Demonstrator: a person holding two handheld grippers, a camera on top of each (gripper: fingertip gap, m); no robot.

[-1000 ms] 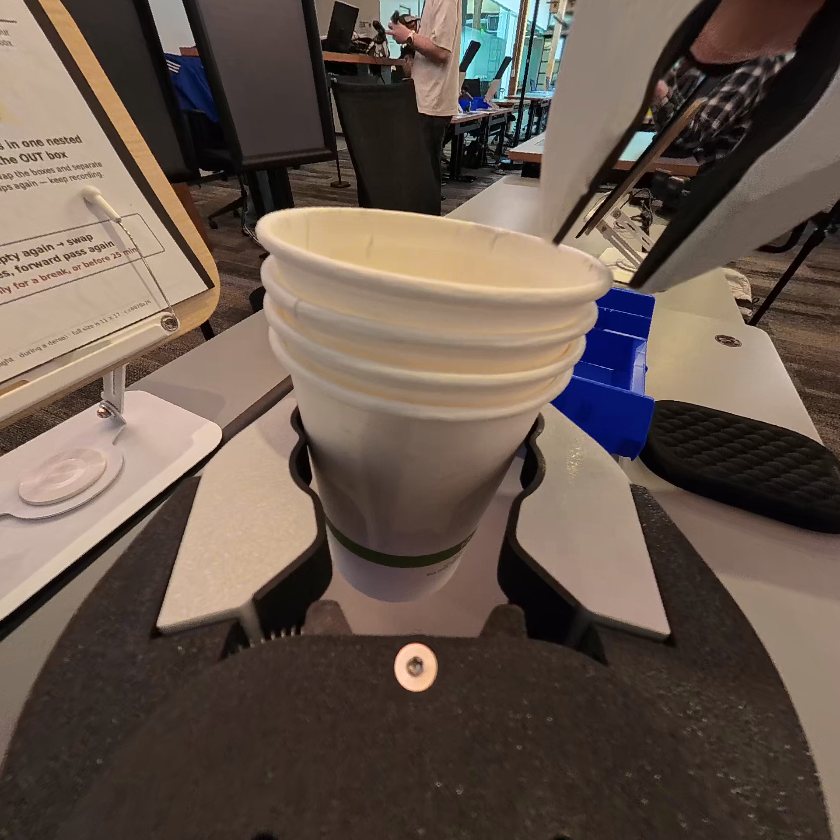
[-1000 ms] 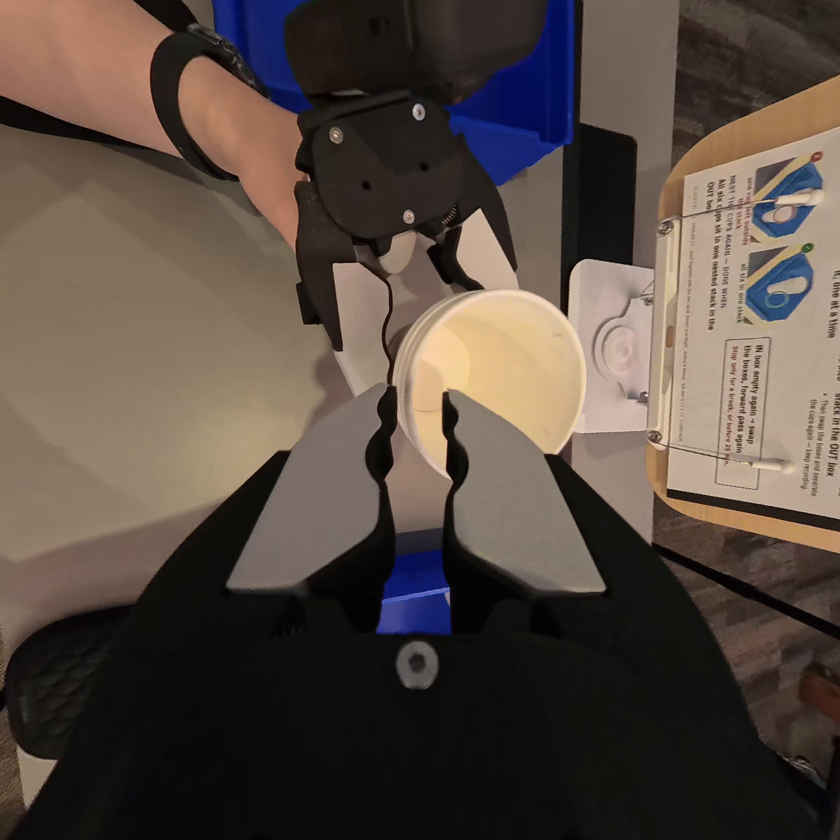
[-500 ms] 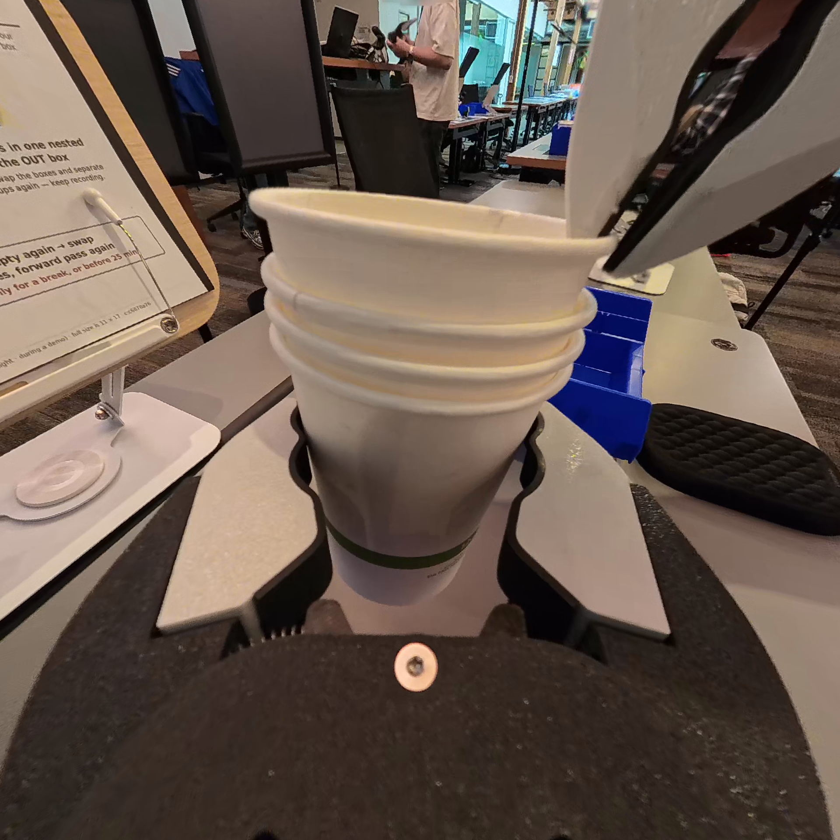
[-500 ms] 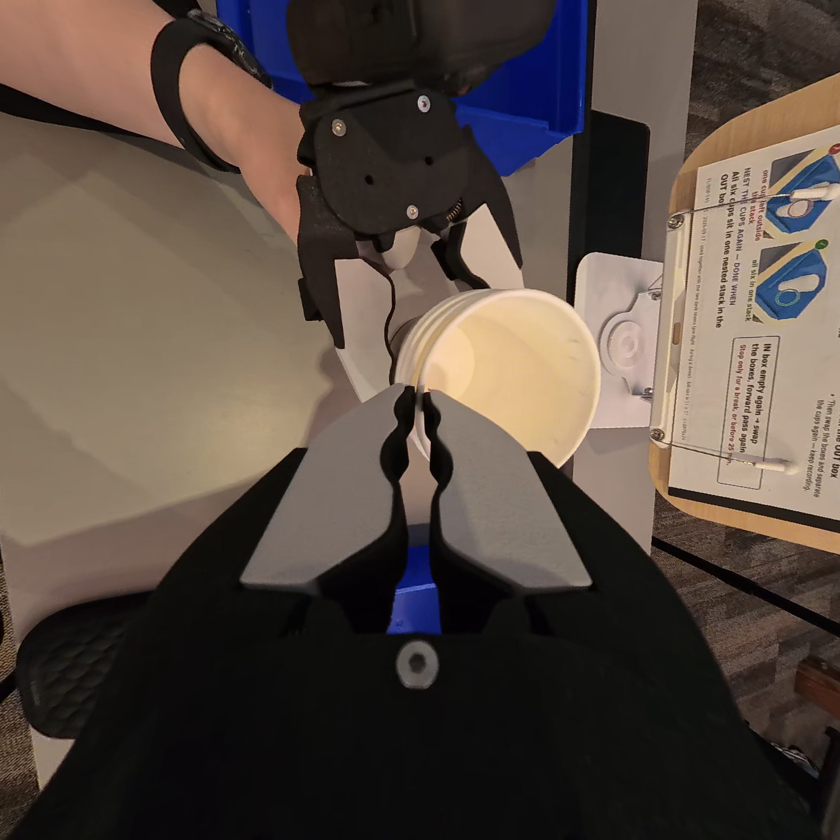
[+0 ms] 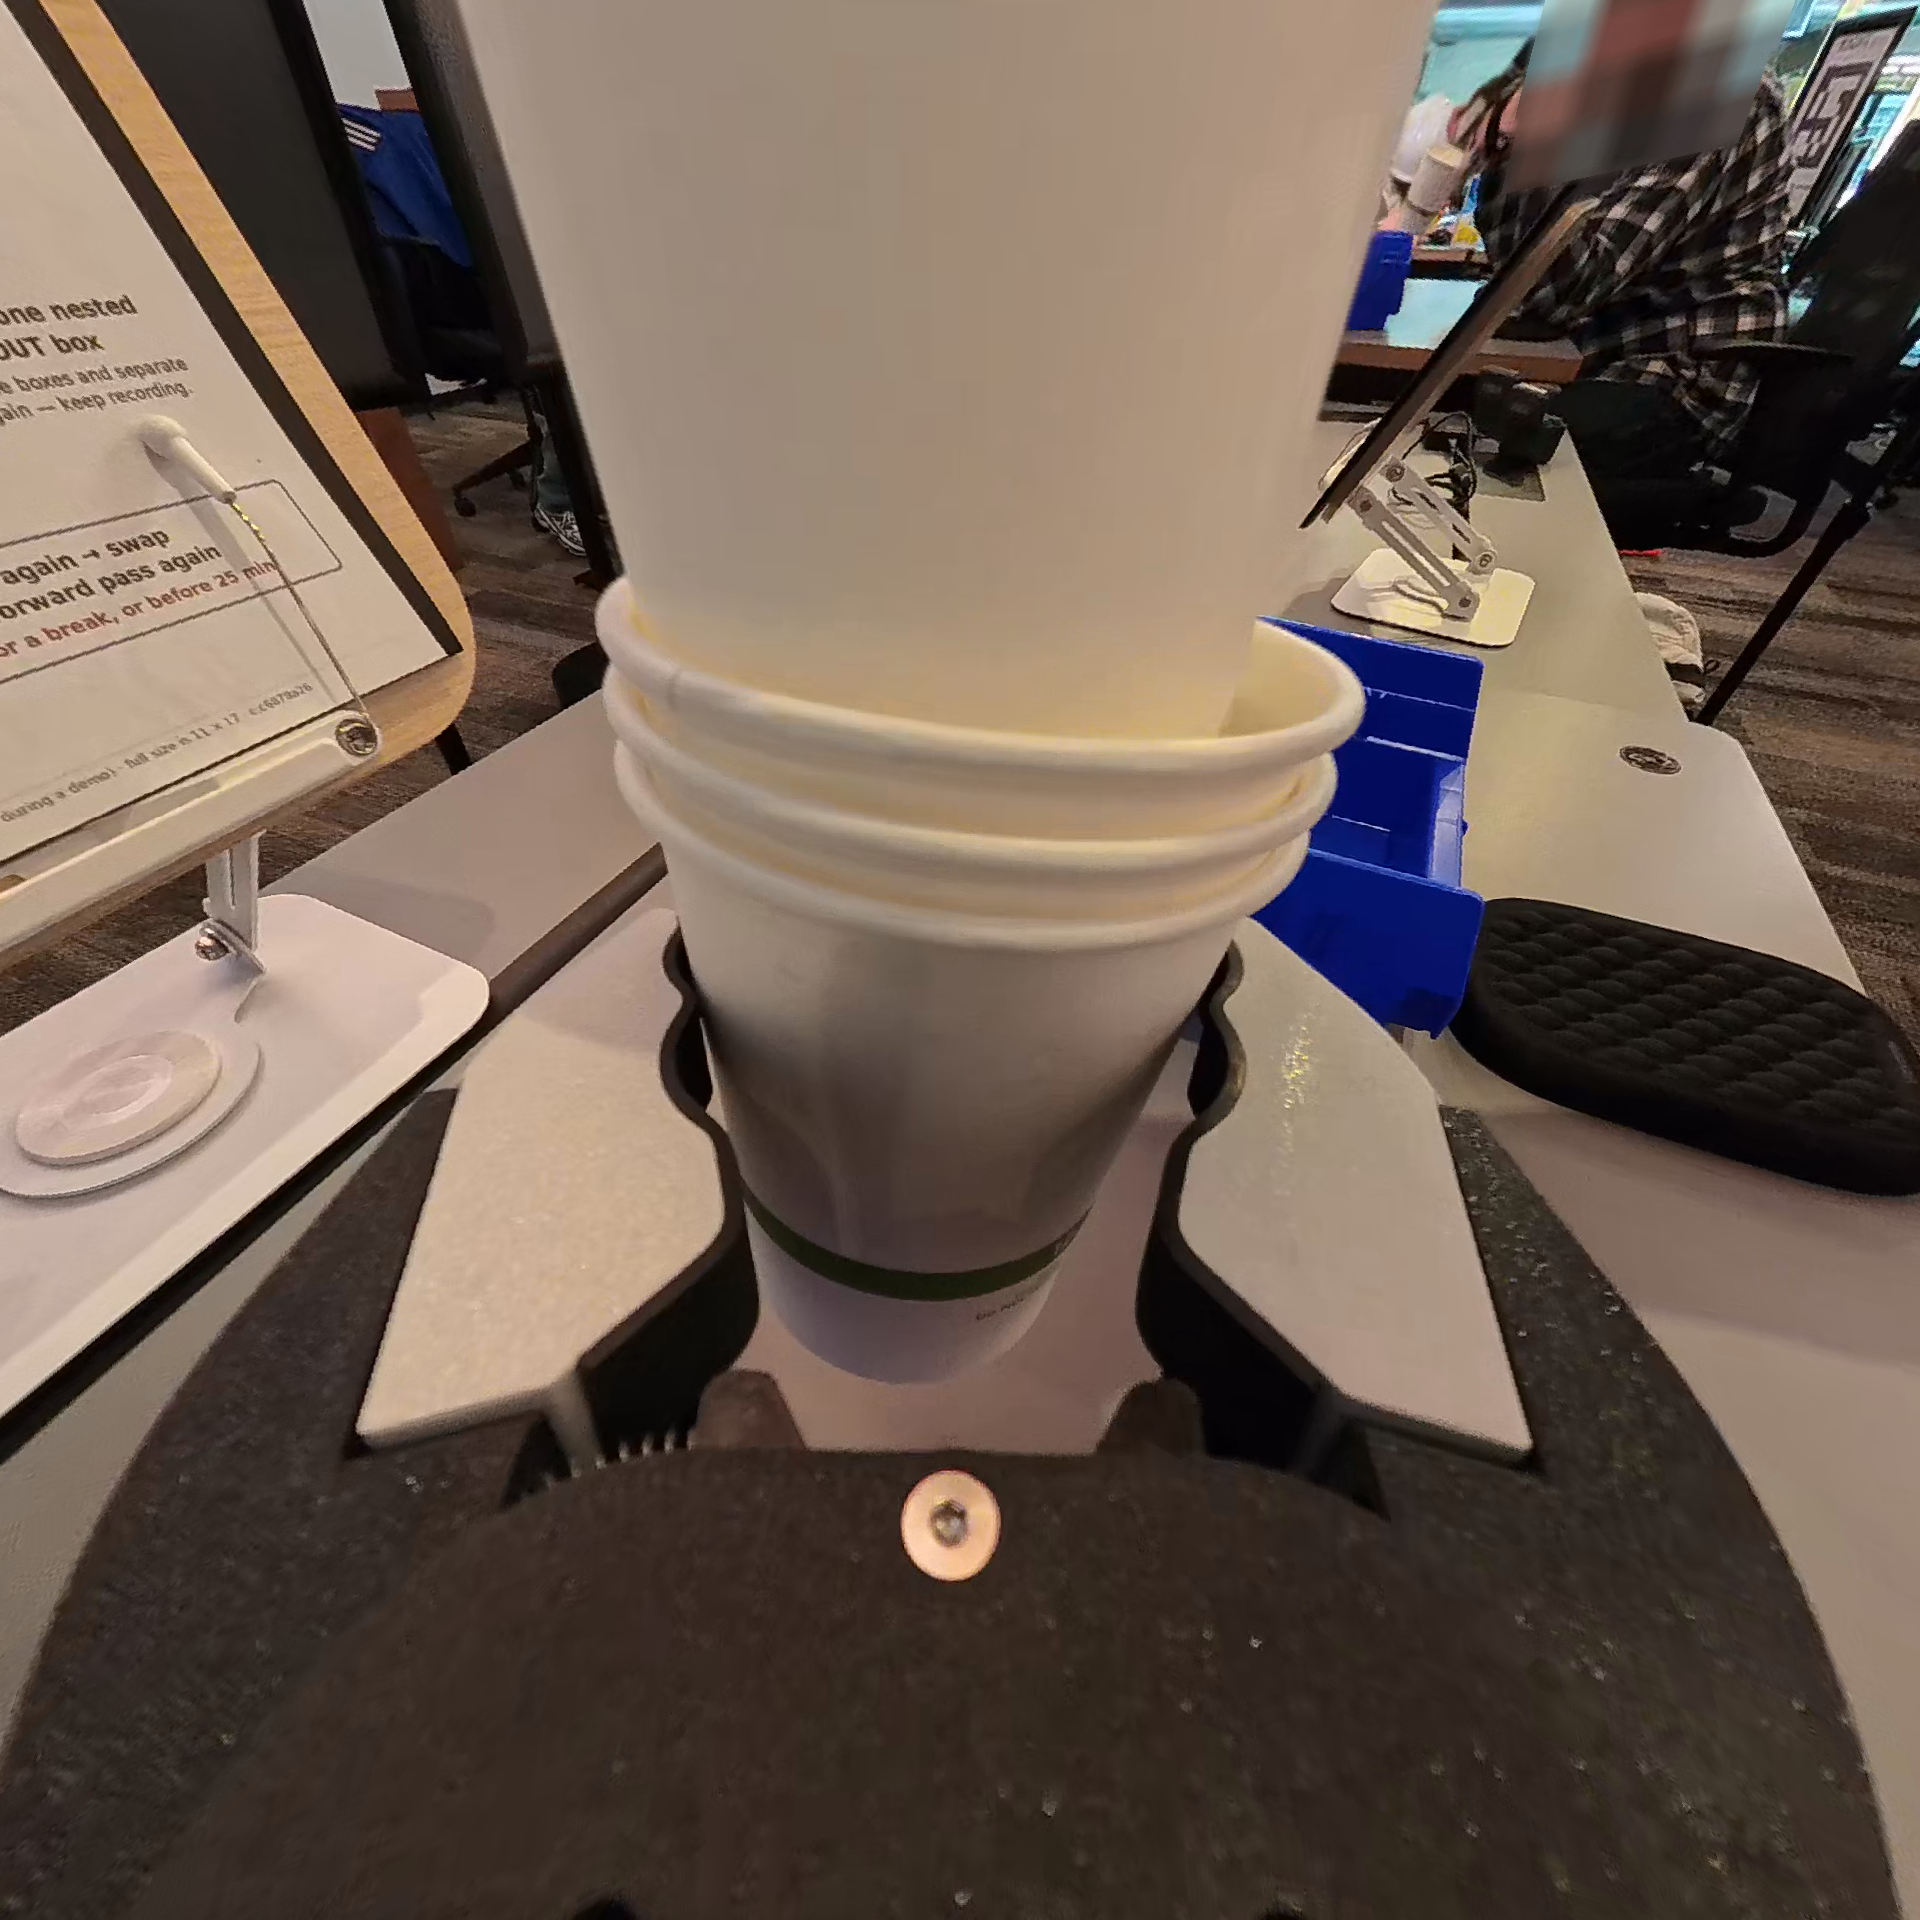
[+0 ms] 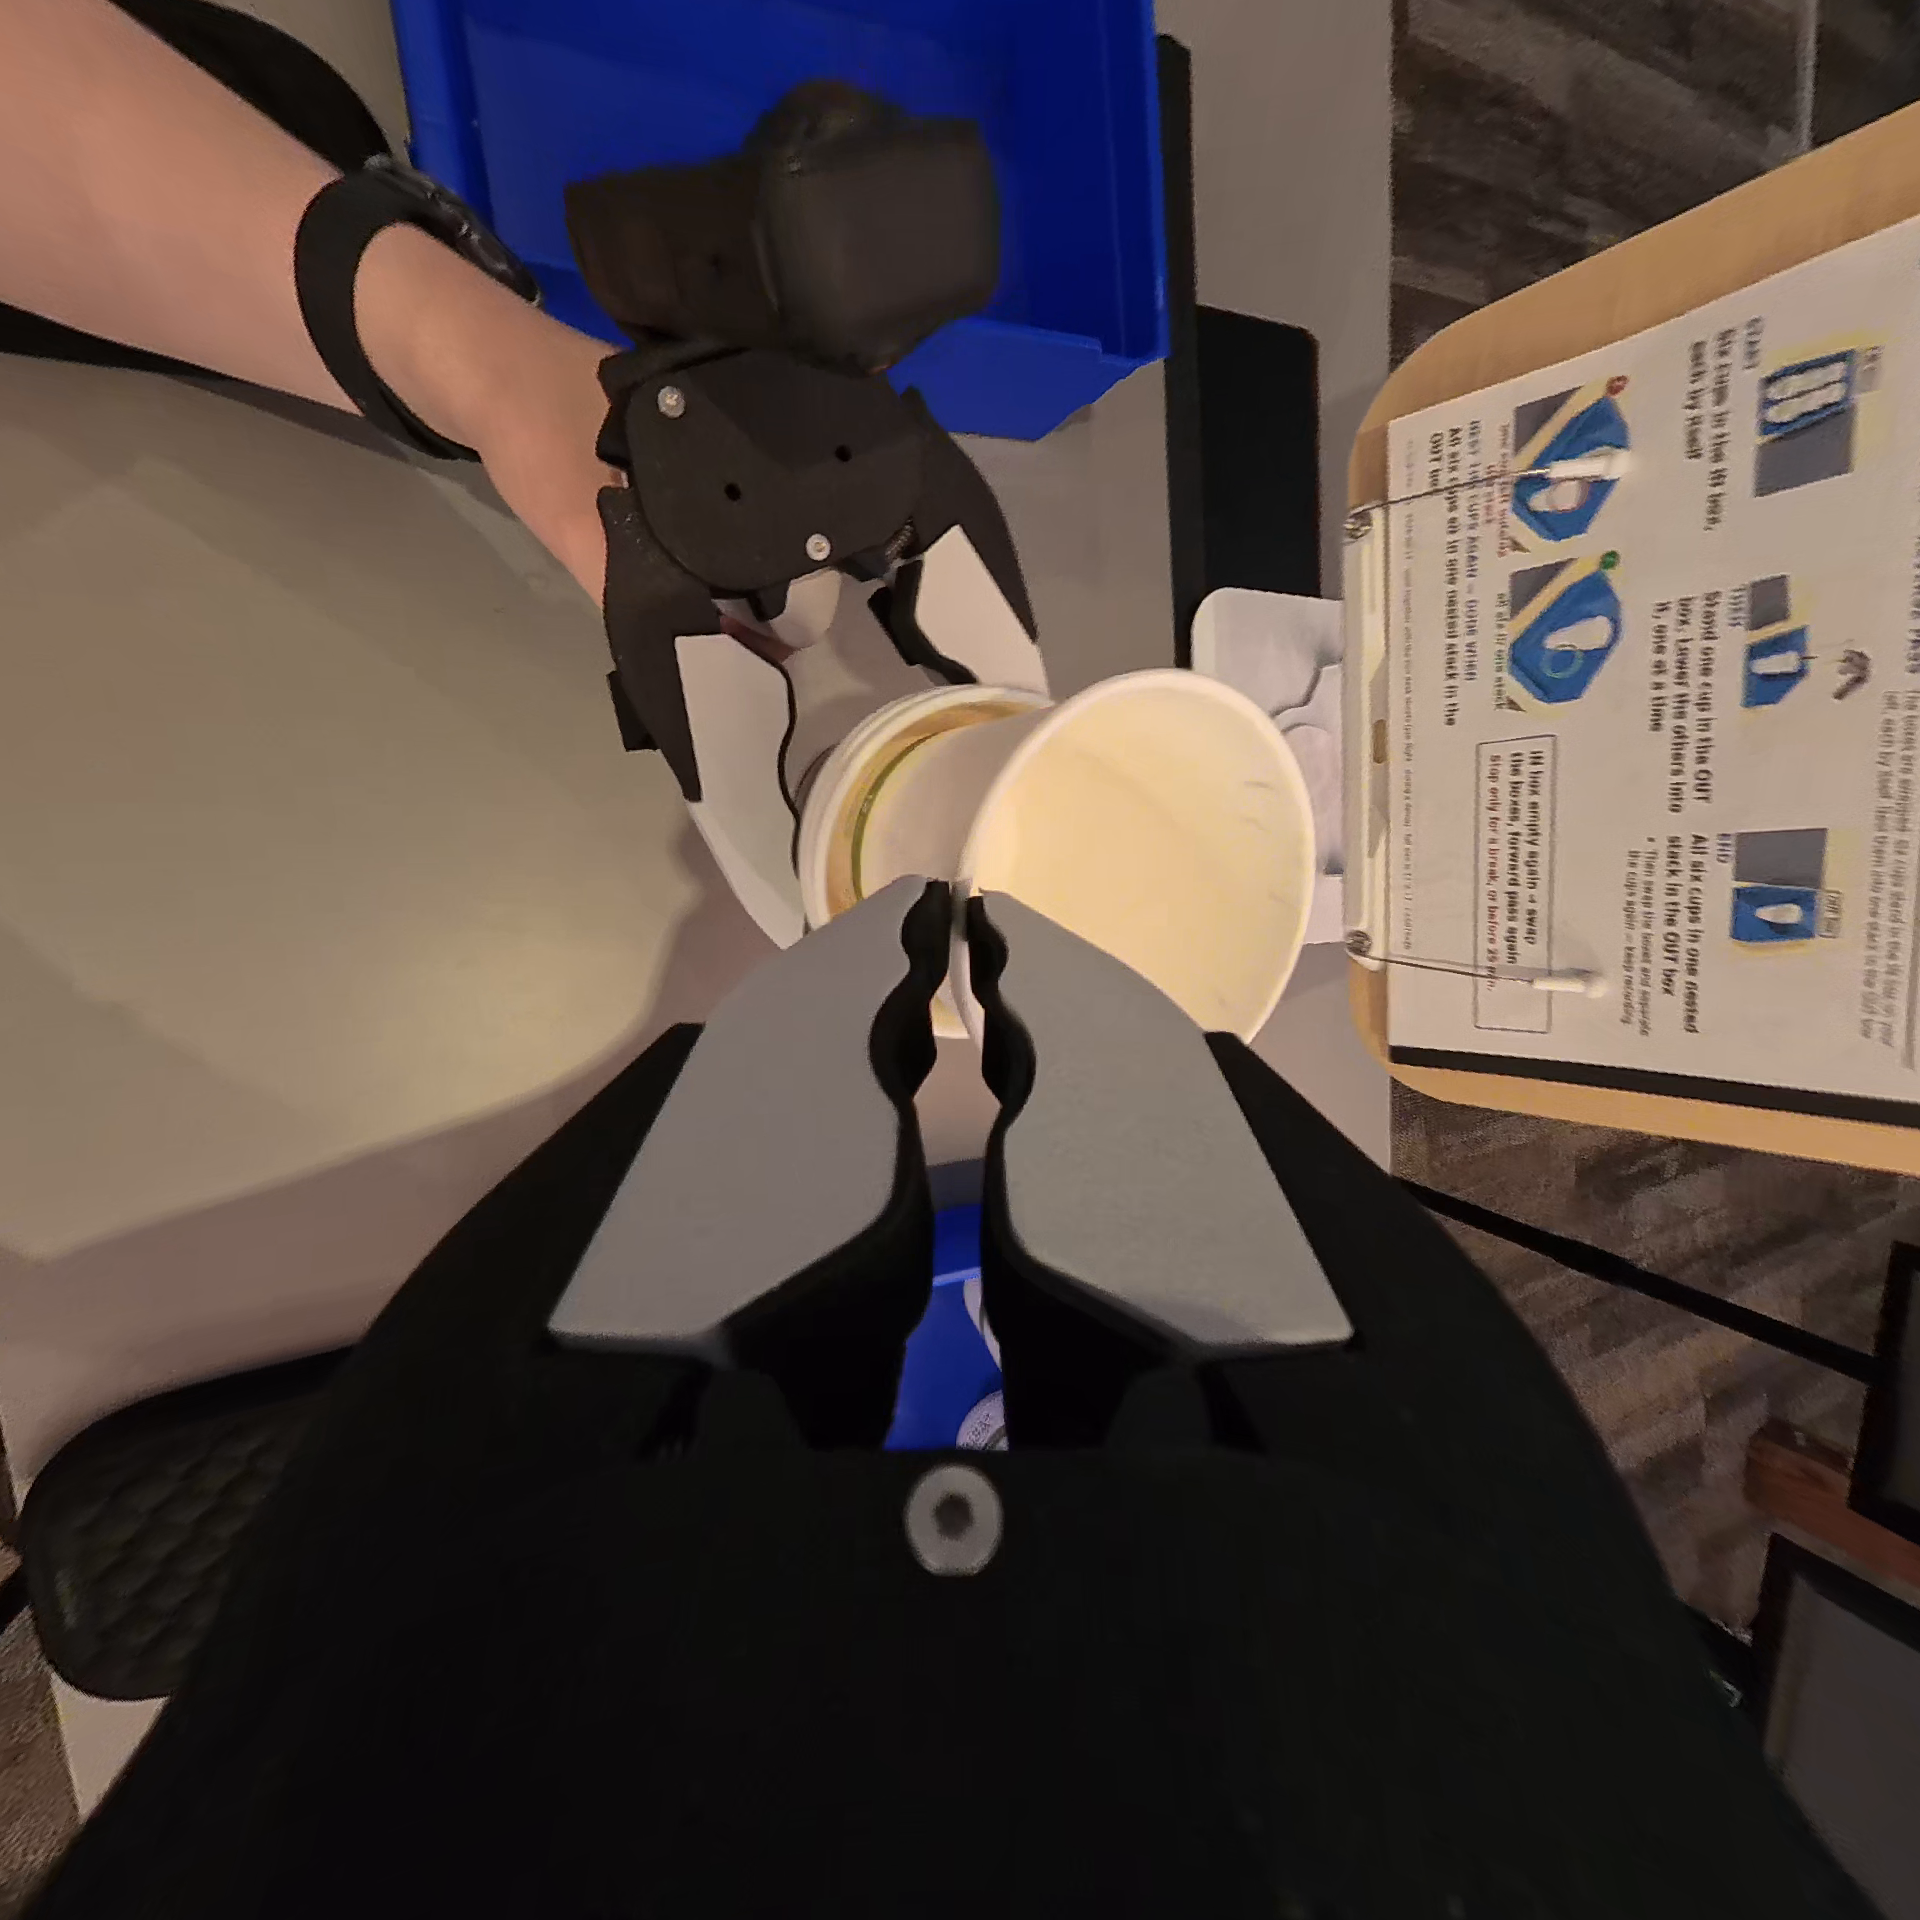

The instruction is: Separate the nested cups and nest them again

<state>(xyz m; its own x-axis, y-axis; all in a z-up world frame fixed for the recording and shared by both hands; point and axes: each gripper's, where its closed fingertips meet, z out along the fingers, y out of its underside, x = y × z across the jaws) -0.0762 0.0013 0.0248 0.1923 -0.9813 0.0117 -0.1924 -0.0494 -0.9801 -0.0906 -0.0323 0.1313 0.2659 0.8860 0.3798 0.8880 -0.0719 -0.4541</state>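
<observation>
While the left gripper (image 5: 951, 1049) clamps the stack (image 5: 961, 935) of three nested cups above the table (image 5: 1621, 810), the right gripper (image 6: 958, 902) pinches the rim of the top cup (image 6: 1143, 831), lifted most of the way out, its base inside the stack.

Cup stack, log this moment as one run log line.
left gripper: shut on cup stack | right gripper: shut on top cup rim | top cup partly lifted out
</observation>
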